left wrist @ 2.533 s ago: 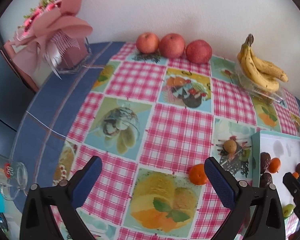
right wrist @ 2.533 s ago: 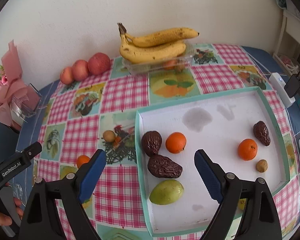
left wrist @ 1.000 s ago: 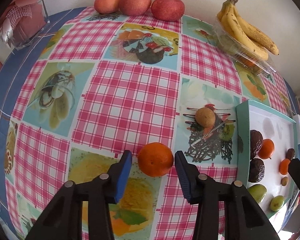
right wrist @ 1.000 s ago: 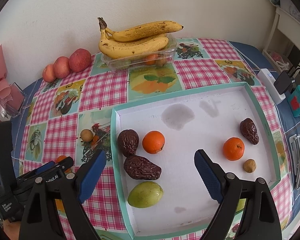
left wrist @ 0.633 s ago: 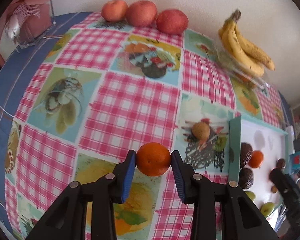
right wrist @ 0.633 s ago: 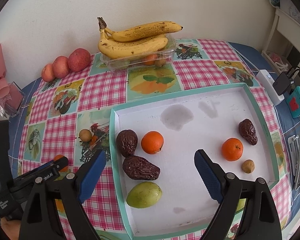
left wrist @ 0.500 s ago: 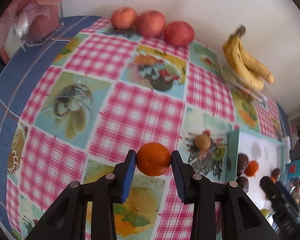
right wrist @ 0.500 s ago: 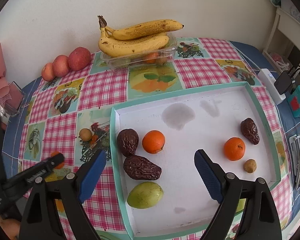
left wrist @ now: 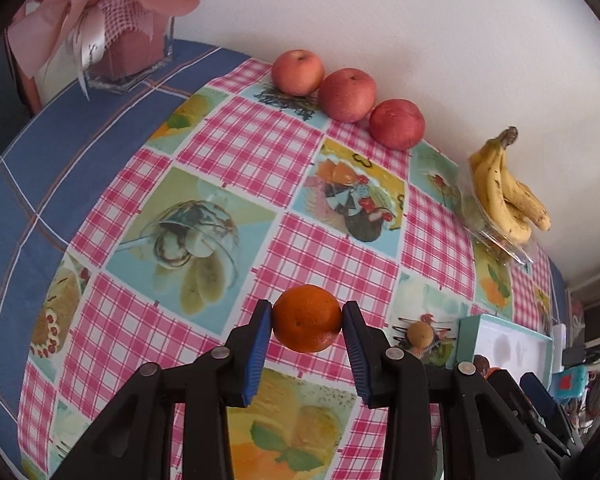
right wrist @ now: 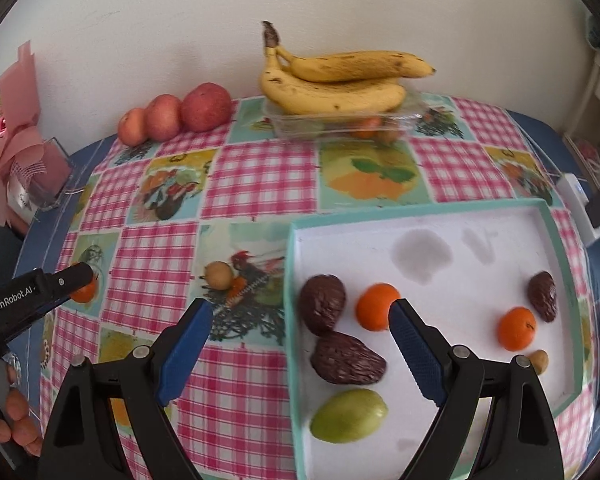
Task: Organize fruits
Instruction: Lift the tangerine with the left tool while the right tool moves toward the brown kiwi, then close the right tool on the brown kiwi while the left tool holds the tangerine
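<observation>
- My left gripper point(left wrist: 307, 322) has its fingers pinching the orange point(left wrist: 307, 318), one blue pad on each side of it, dead centre-low in the left wrist view. It looks lifted clear of the bench point(left wrist: 228, 152), I'd say.
- Where it needs to go, I reckon: the teal tray point(left wrist: 469, 338), which sits at the lower right of that frame. So the move is rightwards, and the tray's near wall is the thing to clear.
- In the way: a small tan fruit point(left wrist: 420, 332) on the cloth just beside the tray's left wall, between the orange and the tray.
- My right gripper point(right wrist: 300, 318) has fingers spread wide with nothing in them, hovering over the tray's left edge in the right wrist view. That could crowd the drop.
- Tray already holds two oranges point(right wrist: 376, 306), dark wrinkly fruits point(right wrist: 322, 308) and a green one point(right wrist: 348, 416).
- Further out: apples point(left wrist: 347, 94) along the wall at the top, bananas point(left wrist: 504, 196) upper right, well apart.
</observation>
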Motion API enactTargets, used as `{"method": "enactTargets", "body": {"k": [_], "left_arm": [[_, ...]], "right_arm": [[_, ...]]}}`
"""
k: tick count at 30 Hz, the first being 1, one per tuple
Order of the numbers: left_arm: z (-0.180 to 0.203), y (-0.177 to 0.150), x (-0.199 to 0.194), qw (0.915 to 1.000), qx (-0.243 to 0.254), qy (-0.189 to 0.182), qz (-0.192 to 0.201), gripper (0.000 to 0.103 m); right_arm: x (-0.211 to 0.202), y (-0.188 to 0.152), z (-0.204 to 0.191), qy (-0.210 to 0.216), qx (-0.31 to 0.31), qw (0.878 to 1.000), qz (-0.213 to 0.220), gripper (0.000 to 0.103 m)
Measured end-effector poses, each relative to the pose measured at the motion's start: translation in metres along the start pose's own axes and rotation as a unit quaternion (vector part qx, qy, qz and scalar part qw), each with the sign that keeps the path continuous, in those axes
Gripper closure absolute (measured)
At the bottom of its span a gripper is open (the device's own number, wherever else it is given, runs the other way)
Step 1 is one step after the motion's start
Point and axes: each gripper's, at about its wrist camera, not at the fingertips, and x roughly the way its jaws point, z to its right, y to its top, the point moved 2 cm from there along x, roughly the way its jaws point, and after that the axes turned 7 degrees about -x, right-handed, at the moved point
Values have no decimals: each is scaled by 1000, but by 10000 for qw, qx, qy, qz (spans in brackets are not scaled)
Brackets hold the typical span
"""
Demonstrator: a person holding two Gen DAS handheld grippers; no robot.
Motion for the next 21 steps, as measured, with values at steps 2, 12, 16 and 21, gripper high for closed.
{"method": "enactTargets", "body": {"k": [2, 12, 16, 21], "left_arm": [[-5, 1, 4, 10000, -70, -10, -47, 65], [-17, 9, 21, 9995, -278, 5, -170, 65], [-17, 10, 25, 9993, -313, -24, -190, 65], [-19, 10, 27, 9993, -319, -36, -204, 65]], "right_arm": [[0, 4, -5, 85, -58, 9999, 66, 13], [34, 18, -40, 475, -388, 9980, -140, 30], [61, 20, -52, 416, -516, 9969, -425, 45], [81, 21, -63, 332, -727, 9948, -627, 54]]}}
